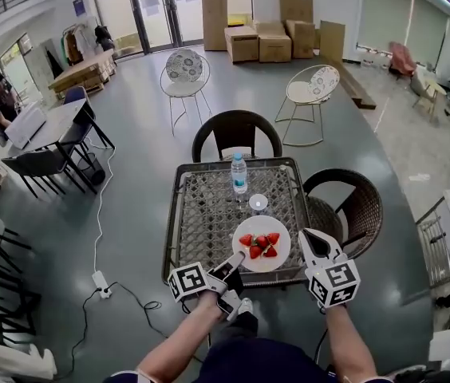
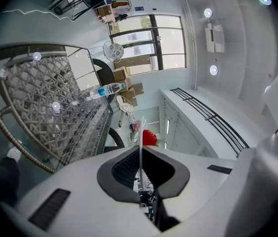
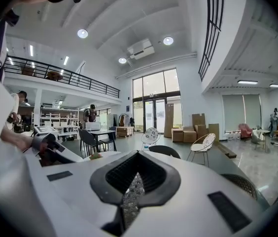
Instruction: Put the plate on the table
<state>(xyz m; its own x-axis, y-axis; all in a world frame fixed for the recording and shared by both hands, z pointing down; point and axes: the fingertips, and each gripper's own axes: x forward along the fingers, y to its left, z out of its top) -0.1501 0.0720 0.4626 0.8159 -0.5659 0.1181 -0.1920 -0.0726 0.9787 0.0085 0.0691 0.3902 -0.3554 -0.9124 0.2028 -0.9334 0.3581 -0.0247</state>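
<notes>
A white plate point(image 1: 260, 225) with several red strawberries point(image 1: 259, 244) is over the near right part of the glass-topped wicker table point(image 1: 201, 214). I cannot tell whether it rests on the glass. My left gripper point(image 1: 236, 259) is shut on the plate's near left rim. In the left gripper view the plate point(image 2: 140, 142) runs edge-on between the jaws, with a strawberry point(image 2: 149, 138) beyond. My right gripper point(image 1: 306, 236) is just right of the plate, apart from it and shut on nothing. In the right gripper view the right gripper point(image 3: 138, 157) holds nothing.
A water bottle point(image 1: 239, 173) and a small glass point(image 1: 258, 203) stand on the table behind the plate. One dark wicker chair point(image 1: 236, 130) is at the far side, another point(image 1: 353, 206) at the right. A cable runs across the floor at left.
</notes>
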